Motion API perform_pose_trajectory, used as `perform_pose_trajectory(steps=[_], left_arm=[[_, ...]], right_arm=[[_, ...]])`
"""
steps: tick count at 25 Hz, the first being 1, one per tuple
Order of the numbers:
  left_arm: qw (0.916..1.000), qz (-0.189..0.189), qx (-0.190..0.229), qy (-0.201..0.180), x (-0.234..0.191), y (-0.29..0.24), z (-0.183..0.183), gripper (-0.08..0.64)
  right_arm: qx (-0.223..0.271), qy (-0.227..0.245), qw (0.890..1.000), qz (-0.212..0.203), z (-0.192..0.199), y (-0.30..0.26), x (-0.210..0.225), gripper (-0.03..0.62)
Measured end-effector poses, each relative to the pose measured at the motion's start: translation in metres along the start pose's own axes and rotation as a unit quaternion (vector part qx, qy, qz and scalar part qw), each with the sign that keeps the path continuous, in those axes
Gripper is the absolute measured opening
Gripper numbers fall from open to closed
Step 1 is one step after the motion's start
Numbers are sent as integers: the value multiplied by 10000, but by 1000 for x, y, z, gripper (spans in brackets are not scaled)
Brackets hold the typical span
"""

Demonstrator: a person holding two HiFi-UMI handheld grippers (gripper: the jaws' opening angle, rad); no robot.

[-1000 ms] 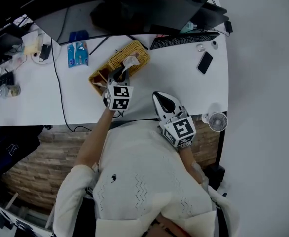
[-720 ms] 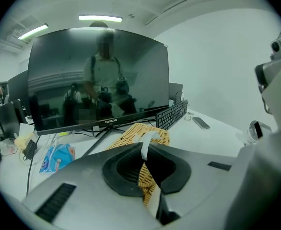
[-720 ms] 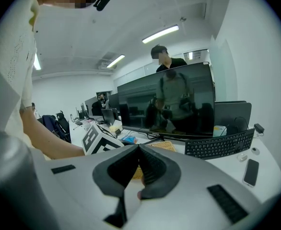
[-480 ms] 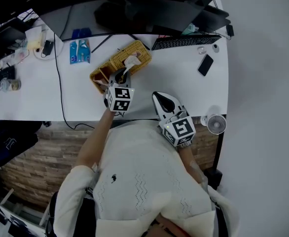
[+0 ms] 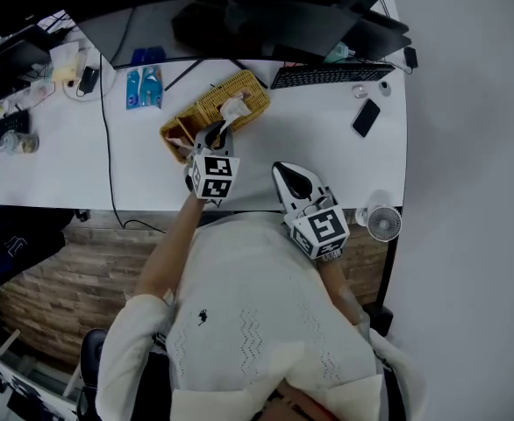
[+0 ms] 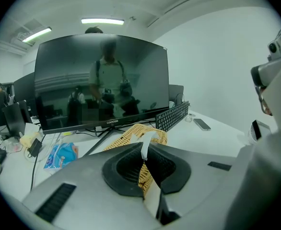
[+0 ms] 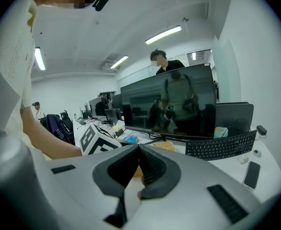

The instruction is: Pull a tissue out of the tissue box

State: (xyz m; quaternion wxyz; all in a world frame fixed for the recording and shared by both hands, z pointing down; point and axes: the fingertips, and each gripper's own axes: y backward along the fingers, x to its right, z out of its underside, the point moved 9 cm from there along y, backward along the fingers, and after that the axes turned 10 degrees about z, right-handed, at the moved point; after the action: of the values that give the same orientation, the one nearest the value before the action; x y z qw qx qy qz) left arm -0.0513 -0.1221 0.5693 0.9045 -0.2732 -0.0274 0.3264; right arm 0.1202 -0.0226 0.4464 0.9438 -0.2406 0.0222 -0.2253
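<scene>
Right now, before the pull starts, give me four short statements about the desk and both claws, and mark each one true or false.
1. The left claw is closed on a strip of the tissue that sticks up from the box. True.
2. The right claw holds the phone. False: it is closed on nothing, and the phone lies on the desk near the keyboard.
3. The tissue box is yellow and woven. True.
4. The small fan stands to the left of the tissue box. False: it is at the desk's near right corner, beyond the right claw.
</scene>
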Motion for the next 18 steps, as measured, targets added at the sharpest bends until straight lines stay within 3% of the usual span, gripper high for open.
perform_pose_trajectory(steps=[18], left_arm=[[9998, -191, 73, 60, 12, 5, 2, 14]], right_arm=[[39, 93, 9998, -185, 4, 8, 10, 2]])
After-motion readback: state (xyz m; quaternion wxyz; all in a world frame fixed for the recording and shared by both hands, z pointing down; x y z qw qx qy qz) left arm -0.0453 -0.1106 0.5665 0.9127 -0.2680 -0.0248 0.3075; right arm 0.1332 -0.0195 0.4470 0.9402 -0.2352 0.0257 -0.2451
